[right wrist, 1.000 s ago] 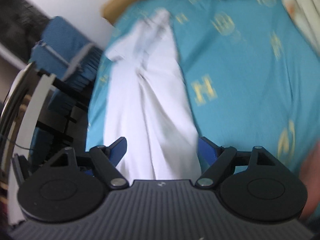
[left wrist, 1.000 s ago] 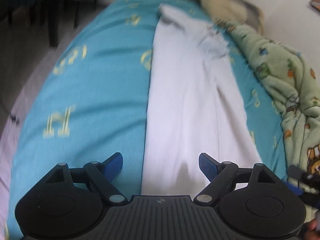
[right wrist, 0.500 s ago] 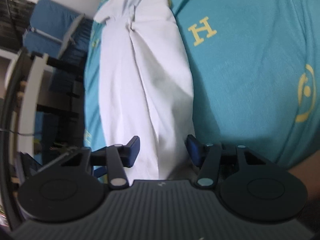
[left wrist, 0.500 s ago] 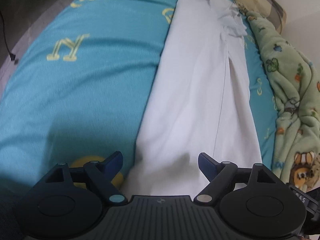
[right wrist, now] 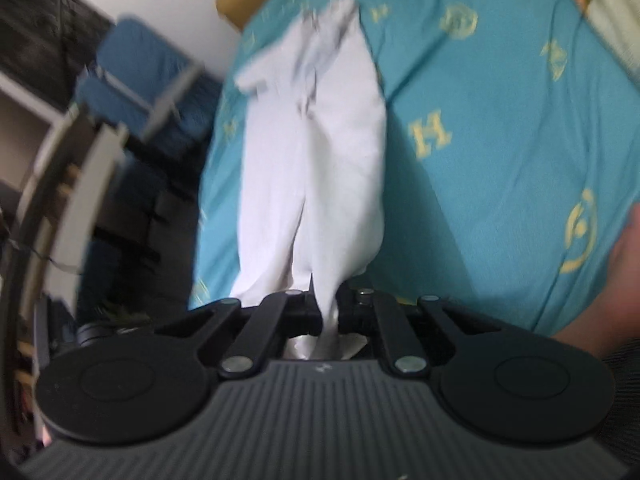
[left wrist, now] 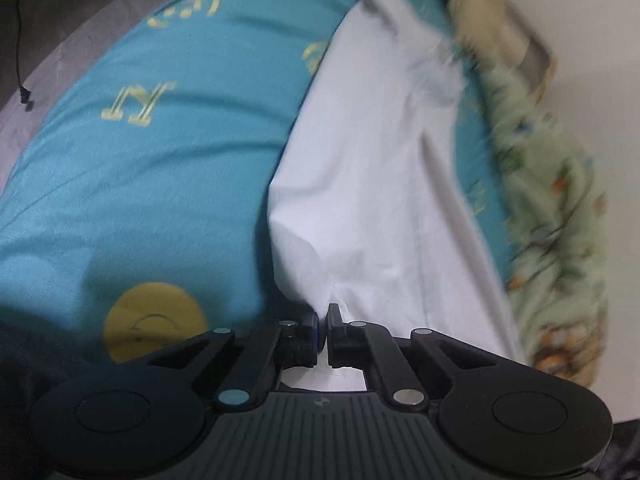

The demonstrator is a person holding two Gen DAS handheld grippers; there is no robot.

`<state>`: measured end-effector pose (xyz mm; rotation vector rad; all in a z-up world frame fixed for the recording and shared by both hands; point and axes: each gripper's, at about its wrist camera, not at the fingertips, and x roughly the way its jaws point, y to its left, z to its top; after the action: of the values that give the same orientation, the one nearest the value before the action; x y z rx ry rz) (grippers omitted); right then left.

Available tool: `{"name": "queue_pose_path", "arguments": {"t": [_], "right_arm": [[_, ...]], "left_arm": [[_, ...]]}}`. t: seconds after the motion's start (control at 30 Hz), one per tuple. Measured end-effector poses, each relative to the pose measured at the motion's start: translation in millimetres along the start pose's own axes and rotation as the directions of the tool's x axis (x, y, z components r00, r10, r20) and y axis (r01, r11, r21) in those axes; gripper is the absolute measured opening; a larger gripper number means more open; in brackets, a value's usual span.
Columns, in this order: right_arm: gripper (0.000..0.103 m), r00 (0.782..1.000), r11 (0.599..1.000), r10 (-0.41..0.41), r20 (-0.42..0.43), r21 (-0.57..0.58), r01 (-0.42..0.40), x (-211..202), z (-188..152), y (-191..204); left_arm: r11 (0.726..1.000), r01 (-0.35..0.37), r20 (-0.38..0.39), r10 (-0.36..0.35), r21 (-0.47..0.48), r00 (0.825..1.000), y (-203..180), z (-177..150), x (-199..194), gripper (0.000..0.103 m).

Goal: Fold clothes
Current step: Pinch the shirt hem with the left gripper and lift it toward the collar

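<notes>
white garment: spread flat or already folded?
Folded lengthwise into a narrow strip: white garment on teal bedsheet, its near end pinched in both tongs.

Teal bedsheet [left wrist: 168, 184]; green blanket [left wrist: 560, 216]; blue chair [right wrist: 140, 76]

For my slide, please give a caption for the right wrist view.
Right tool shut on the white garment's near end, over the teal bedsheet.

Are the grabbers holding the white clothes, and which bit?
Yes. The left hand-held gripper and the right hand-held gripper are each shut on the near end of the white garment, pinching its edge.
</notes>
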<state>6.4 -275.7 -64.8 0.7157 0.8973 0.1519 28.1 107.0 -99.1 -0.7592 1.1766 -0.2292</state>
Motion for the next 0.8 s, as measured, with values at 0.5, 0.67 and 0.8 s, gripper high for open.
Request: {"name": "queue_pose_path", "arguments": {"t": [0.5, 0.67, 0.8], "right_arm": [[0.007, 0.974, 0.989, 0.144, 0.176, 0.014, -0.148, -112.7, -25.6, 7.6], [0.007, 0.988, 0.993, 0.085, 0.129, 0.075, -0.095, -97.9, -21.3, -8.6], [0.007, 0.989, 0.994, 0.065, 0.131, 0.076, -0.076, -62.9, 18.7, -8.1]], "left_arm": [[0.984, 0.174, 0.193, -0.178, 0.037, 0.965, -61.0, -61.6, -133.2, 0.003], [0.995, 0.098, 0.147, -0.100, 0.020, 0.984, -60.9, -47.4, -97.9, 0.003], [0.998, 0.052, 0.148, -0.058, 0.048, 0.987, -75.0, 2.6, -61.2, 0.003]]}}
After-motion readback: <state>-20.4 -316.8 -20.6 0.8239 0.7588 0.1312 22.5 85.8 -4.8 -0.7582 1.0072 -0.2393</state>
